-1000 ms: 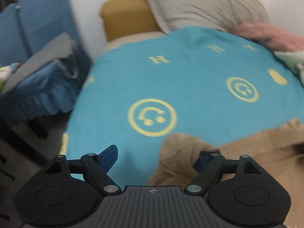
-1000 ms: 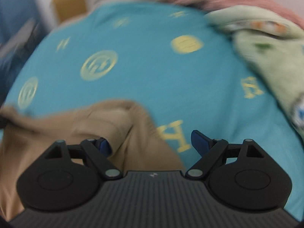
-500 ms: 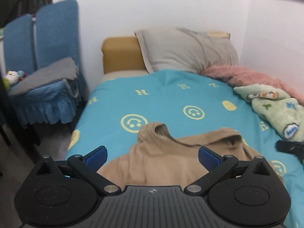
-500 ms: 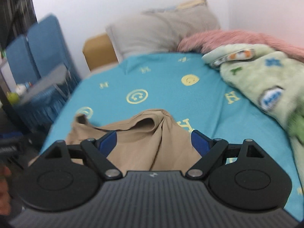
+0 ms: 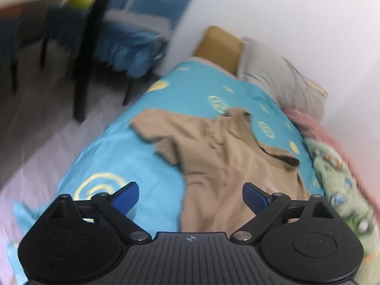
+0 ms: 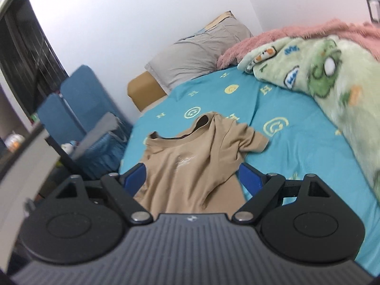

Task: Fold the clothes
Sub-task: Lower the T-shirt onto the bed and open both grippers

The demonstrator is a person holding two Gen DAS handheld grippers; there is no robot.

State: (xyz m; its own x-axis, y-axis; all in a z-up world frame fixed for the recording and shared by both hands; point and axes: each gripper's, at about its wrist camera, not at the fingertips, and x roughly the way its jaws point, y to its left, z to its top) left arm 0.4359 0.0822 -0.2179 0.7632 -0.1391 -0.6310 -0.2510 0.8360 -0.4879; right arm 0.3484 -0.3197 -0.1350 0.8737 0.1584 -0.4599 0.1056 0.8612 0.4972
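Both grippers, left gripper [image 5: 190, 196] and right gripper [image 6: 192, 174], hung apart above one rumpled, unfolded shirt [image 6: 190, 156] on the bed [image 6: 296, 147].

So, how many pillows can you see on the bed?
1. A grey pillow lies at the head of the bed, against the yellow headboard and the wall. The pink blanket and the green blanket beside it may hide others.

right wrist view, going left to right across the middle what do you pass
blue chair → tan t-shirt → bare turquoise sheet with smiley prints → green cartoon blanket
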